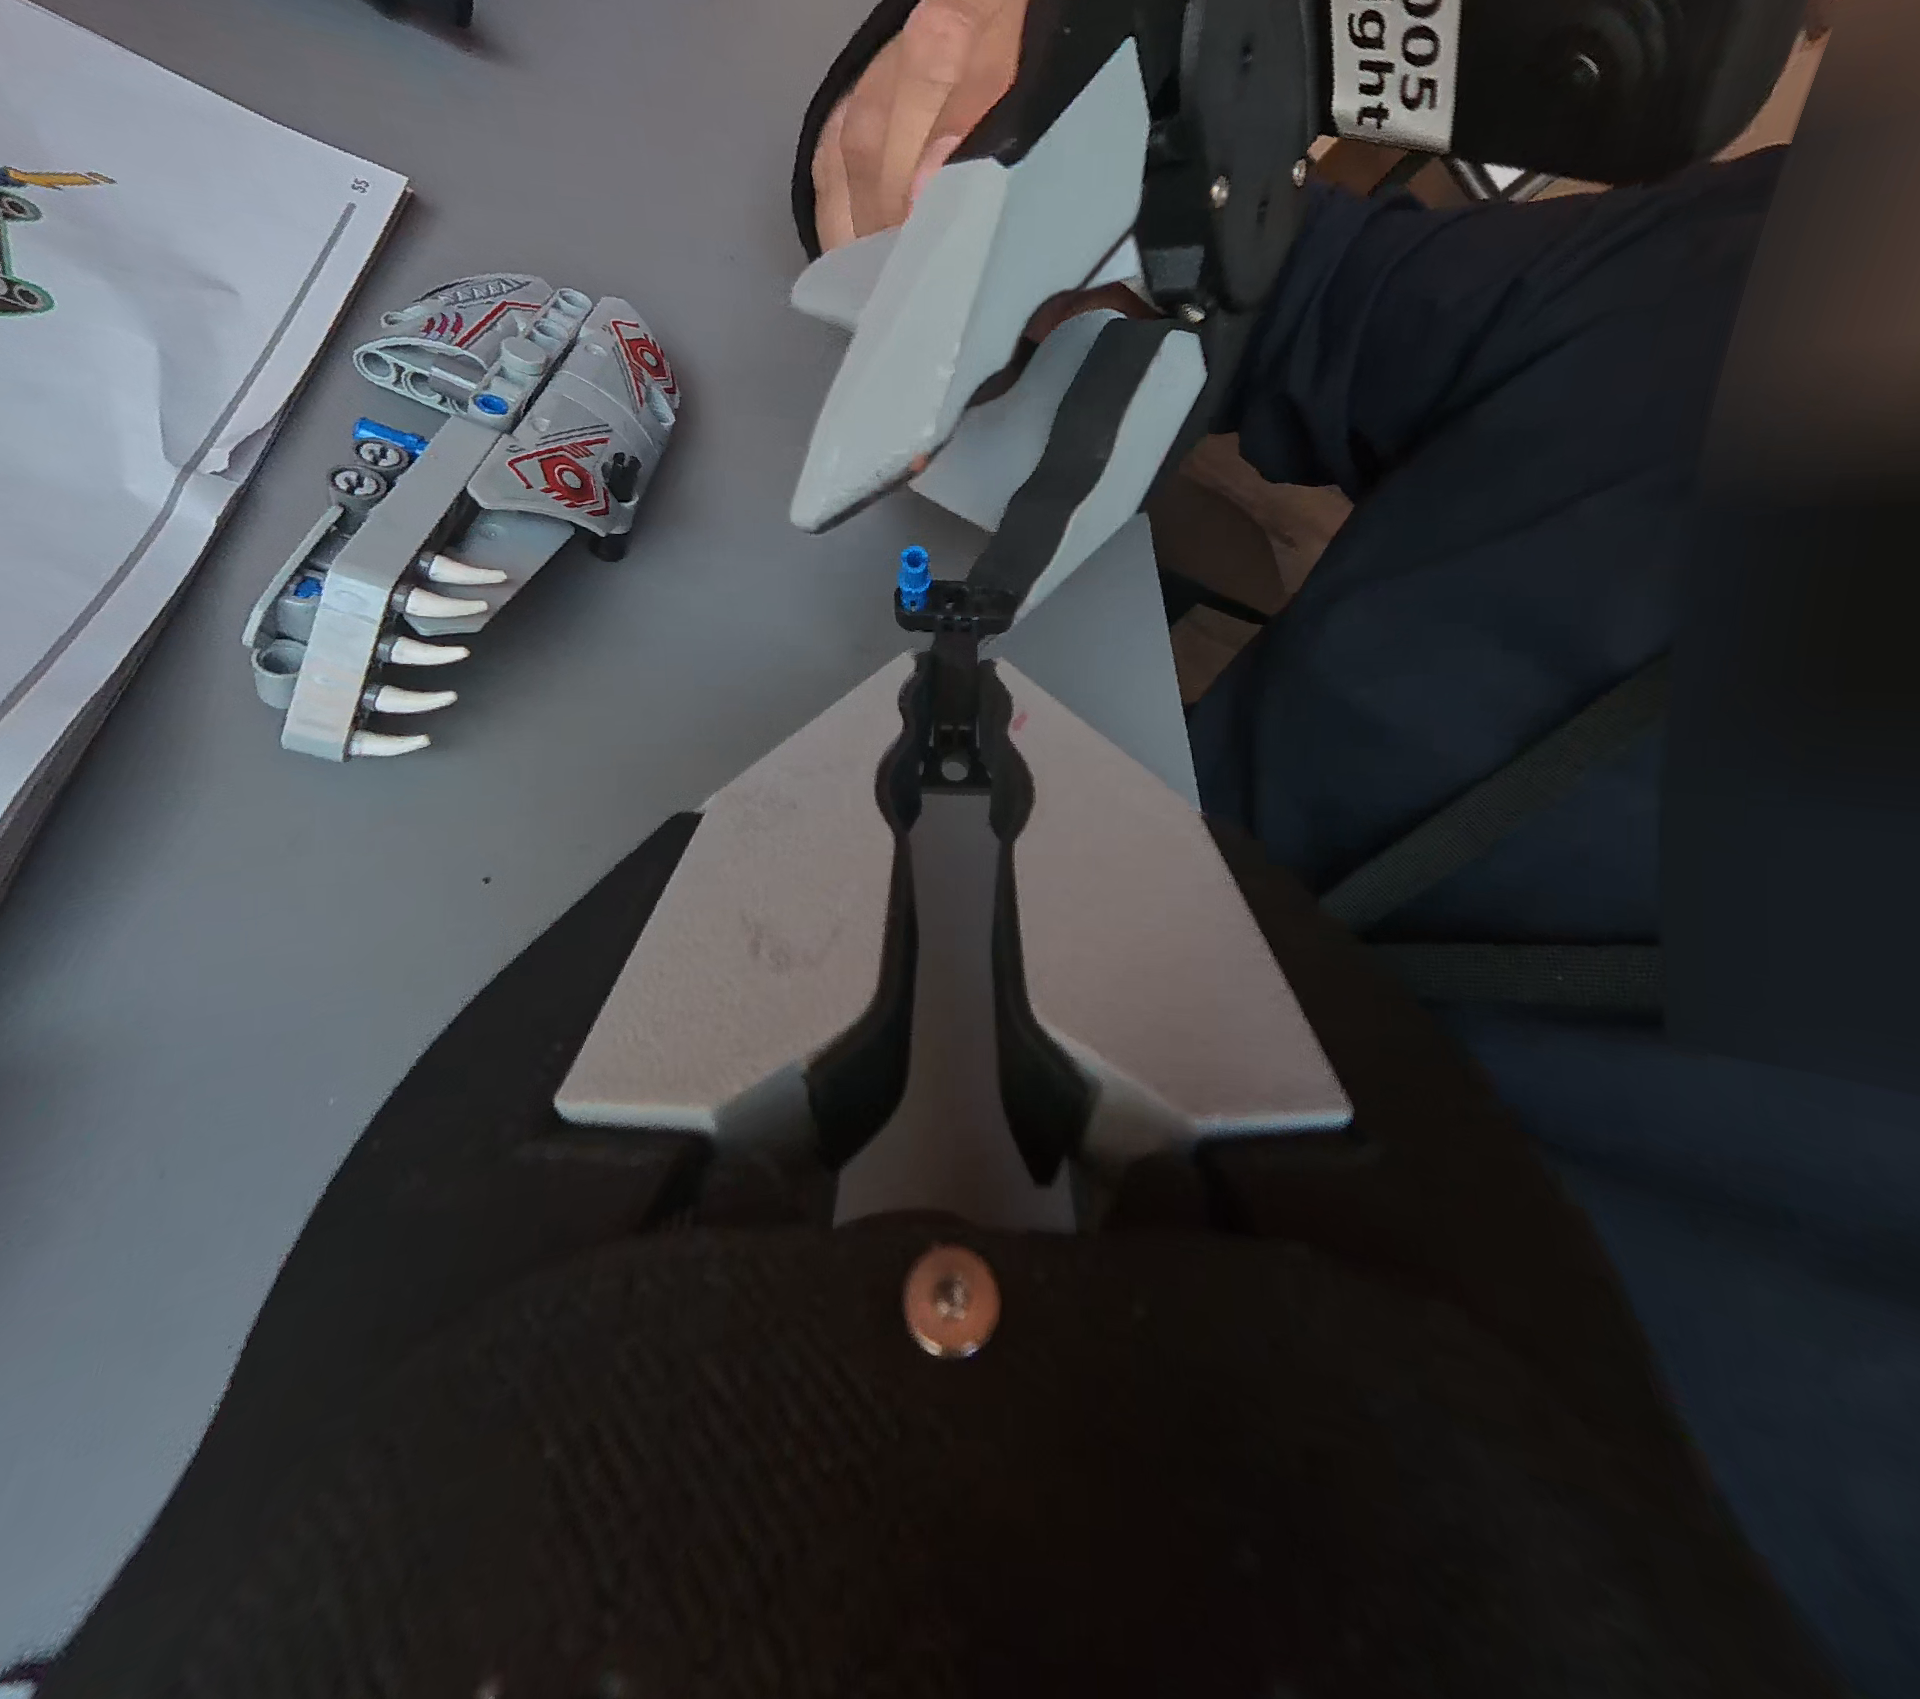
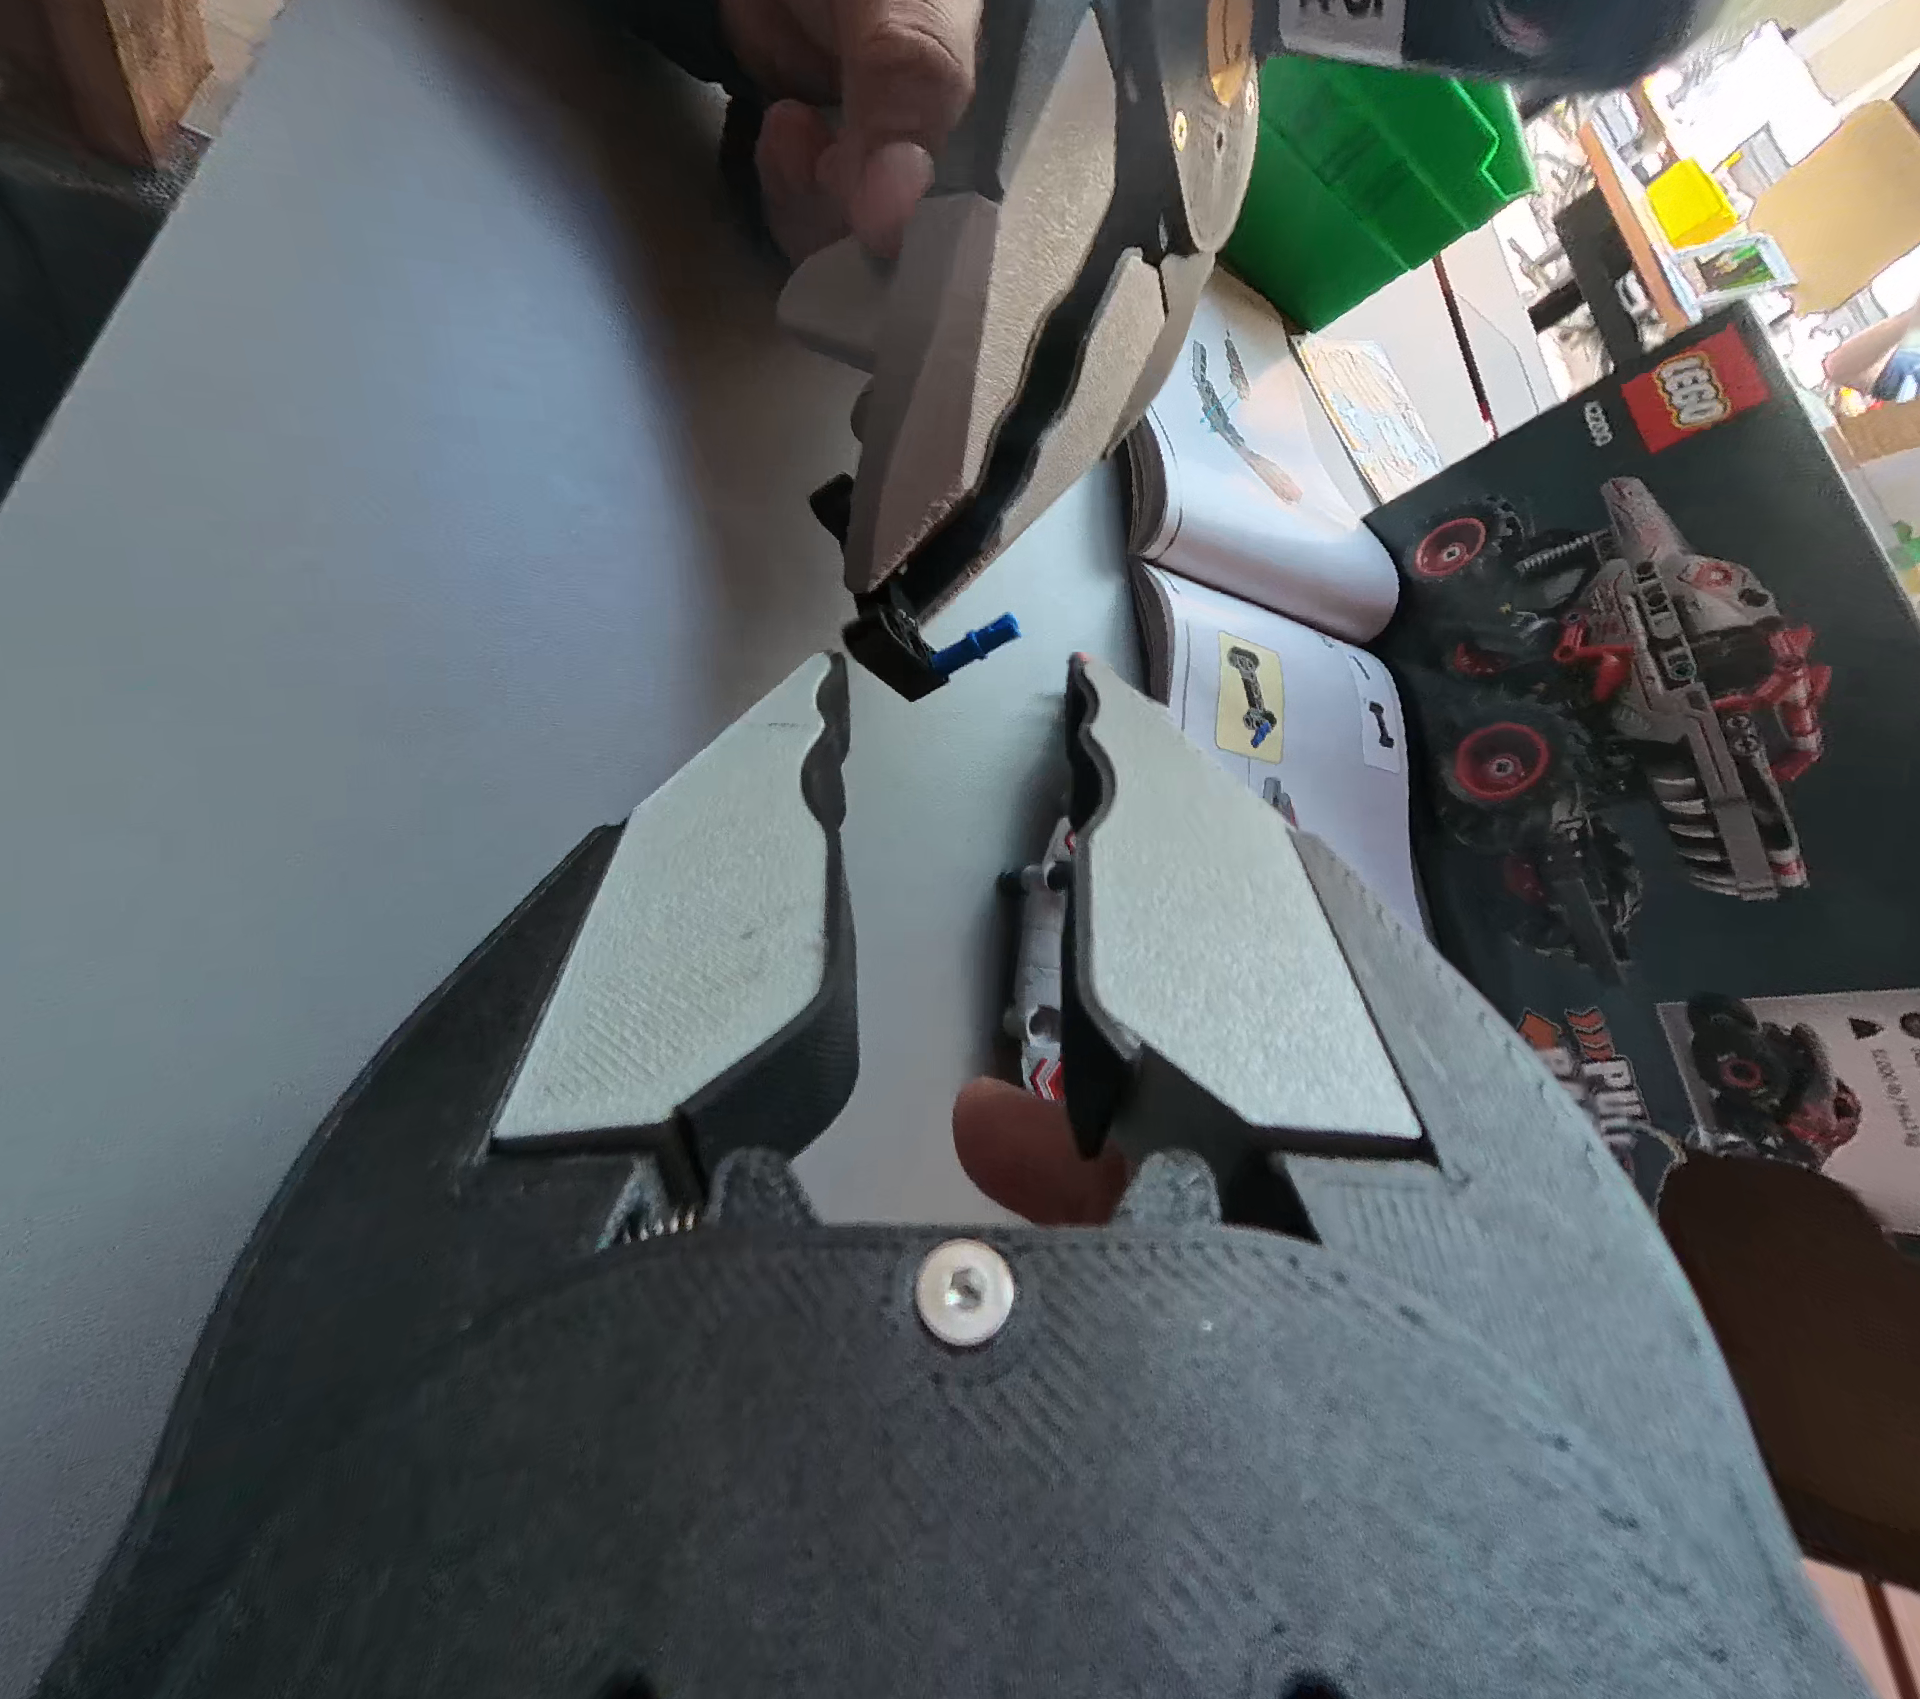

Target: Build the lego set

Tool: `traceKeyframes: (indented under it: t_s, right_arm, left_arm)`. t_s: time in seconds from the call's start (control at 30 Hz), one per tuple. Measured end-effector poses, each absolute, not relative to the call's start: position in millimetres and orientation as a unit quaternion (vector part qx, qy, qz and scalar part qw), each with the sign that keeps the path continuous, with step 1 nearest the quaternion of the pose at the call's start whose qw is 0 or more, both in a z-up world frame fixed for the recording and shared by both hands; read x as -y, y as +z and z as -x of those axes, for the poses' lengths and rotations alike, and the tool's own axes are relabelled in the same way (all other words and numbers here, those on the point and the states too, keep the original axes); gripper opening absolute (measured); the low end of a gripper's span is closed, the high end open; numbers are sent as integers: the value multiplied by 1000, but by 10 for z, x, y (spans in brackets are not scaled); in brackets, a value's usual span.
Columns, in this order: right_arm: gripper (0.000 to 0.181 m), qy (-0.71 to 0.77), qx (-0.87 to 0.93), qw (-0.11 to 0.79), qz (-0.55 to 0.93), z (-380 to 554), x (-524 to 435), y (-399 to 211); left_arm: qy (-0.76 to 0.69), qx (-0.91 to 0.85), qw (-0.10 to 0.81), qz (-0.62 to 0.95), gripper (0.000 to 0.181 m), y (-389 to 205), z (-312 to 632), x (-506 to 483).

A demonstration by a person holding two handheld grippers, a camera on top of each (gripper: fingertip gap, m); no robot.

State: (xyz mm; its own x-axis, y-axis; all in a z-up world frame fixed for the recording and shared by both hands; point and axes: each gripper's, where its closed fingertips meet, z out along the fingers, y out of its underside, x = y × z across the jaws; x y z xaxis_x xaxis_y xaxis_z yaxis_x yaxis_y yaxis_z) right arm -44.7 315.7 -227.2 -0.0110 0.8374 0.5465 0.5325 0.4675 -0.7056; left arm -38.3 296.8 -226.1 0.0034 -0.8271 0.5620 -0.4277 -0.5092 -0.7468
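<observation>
My left gripper (image 1: pixel 954 675) is shut on a small black lego piece (image 1: pixel 951 602) that carries a blue pin (image 1: pixel 913 574) at its far end, held above the grey table (image 1: pixel 623 870). In the right wrist view the left gripper (image 2: pixel 888 584) comes down from above with the black piece (image 2: pixel 891 643) and the blue pin (image 2: pixel 975 639). My right gripper (image 2: pixel 954 673) is open and empty, and the pin sits just beyond its fingertips. In the left wrist view the right gripper (image 1: pixel 902 543) faces mine, with one finger (image 1: pixel 1081 454) beside the black piece.
A grey lego jaw assembly with white teeth (image 1: pixel 457 506) lies on the table to the left, partly hidden in the right wrist view (image 2: pixel 1034 943). An open instruction booklet (image 1: pixel 135 361) (image 2: pixel 1257 527), the set's box (image 2: pixel 1621 714) and a green bin (image 2: pixel 1371 195) are nearby. The table edge and a person's legs (image 1: pixel 1455 610) are on the right.
</observation>
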Motion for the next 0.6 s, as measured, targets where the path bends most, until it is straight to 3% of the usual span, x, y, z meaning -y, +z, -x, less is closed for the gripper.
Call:
traceKeyframes:
  t_s: [0.23, 0.6]
  right_arm:
    - [27, 104, 716, 527, 446, 466, -3095, -2254]
    - [26, 93, 714, 532, 445, 462, -3133, -2261]
  left_arm:
    - [-534, -455, 173, 691, 5, -2298, 388, -2964]
    - [-533, -445, 177, 698, 5, -2305, 388, -3000]
